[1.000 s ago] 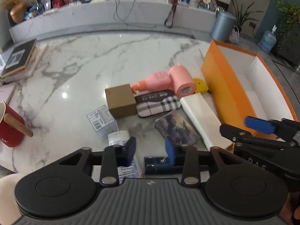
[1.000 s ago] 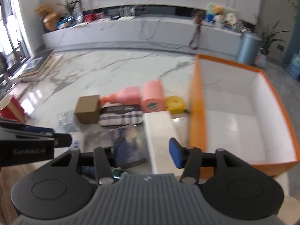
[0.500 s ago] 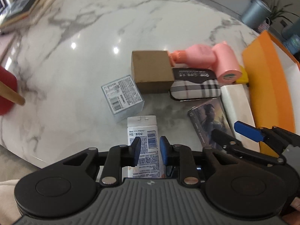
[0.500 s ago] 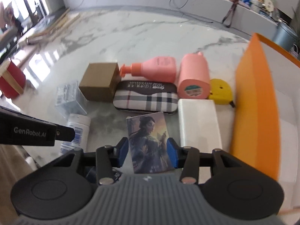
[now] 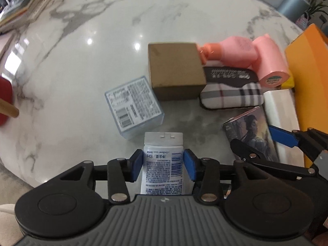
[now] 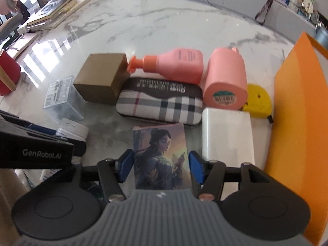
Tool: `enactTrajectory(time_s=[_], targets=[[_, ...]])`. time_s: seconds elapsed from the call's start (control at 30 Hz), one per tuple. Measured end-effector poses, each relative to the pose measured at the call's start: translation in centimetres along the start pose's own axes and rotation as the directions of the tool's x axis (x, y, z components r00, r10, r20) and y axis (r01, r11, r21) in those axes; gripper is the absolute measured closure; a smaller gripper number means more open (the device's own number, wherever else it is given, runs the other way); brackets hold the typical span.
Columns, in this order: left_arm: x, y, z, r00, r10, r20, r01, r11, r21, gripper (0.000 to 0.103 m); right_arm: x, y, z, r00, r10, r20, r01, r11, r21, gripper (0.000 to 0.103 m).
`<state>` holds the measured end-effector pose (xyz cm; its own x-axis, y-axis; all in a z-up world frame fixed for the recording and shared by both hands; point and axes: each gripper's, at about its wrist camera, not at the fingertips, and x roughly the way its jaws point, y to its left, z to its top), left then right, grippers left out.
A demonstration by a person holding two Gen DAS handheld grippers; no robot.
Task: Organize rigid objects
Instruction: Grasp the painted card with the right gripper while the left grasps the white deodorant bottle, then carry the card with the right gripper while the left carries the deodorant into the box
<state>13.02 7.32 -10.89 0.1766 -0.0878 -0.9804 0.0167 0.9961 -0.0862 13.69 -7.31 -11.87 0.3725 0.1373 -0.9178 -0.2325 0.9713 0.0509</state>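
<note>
My left gripper (image 5: 163, 165) is open, its blue pads on either side of a white tube with blue print (image 5: 163, 164) lying on the marble table. My right gripper (image 6: 160, 167) is open, its pads flanking an illustrated card box (image 6: 161, 155); small gaps show at both sides. Beyond lie a white box (image 6: 226, 134), a plaid case (image 6: 160, 104), a brown carton (image 6: 101, 80), a pink pump bottle (image 6: 176, 63), a pink cylinder (image 6: 225, 82), a yellow tape measure (image 6: 257, 100) and a clear labelled box (image 5: 134, 105).
An open orange box (image 6: 297, 123) stands at the right beside the objects. A red cup with a wooden handle (image 6: 7, 78) stands at the left table edge. Books (image 6: 49, 12) lie at the far left. The table's front edge is close below both grippers.
Both grippers have moved down and forward. The left one narrowed, then widened around the white tube. The right one now straddles the card box.
</note>
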Motion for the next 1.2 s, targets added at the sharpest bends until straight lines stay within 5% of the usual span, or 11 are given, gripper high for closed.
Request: enactTrajectory(time_s=[0.27, 0.57, 0.93, 1.2], targets=[[0.5, -0.3, 0.0, 1.000, 0.020, -0.002, -0.020, 1.000, 0.014, 0.053, 0.5, 0.8, -0.6, 0.999, -0.032, 0.006, 0.032, 0.999, -0.031, 0.044], [-2.0, -1.0, -1.2, 0.987, -0.005, 0.161, -0.005, 0.998, 0.060, 0.054, -1.4, 1.1, -0.5, 0.996, -0.033, 0.078, 0.034, 0.999, -0.008, 0.045], [-6.0, -1.4, -1.8, 0.947, -0.076, 0.311, 0.064, 0.997, 0.049, 0.054, -6.5, 0.4, -0.1, 0.978, -0.045, 0.204, 0.041, 0.999, 0.025, 0.045], [-11.0, -3.6, -2.2, 0.899, -0.141, 0.414, 0.109, 0.989, 0.100, 0.054, -11.7, -1.2, -0.1, 0.947, -0.068, 0.314, 0.046, 0.996, 0.077, 0.045]])
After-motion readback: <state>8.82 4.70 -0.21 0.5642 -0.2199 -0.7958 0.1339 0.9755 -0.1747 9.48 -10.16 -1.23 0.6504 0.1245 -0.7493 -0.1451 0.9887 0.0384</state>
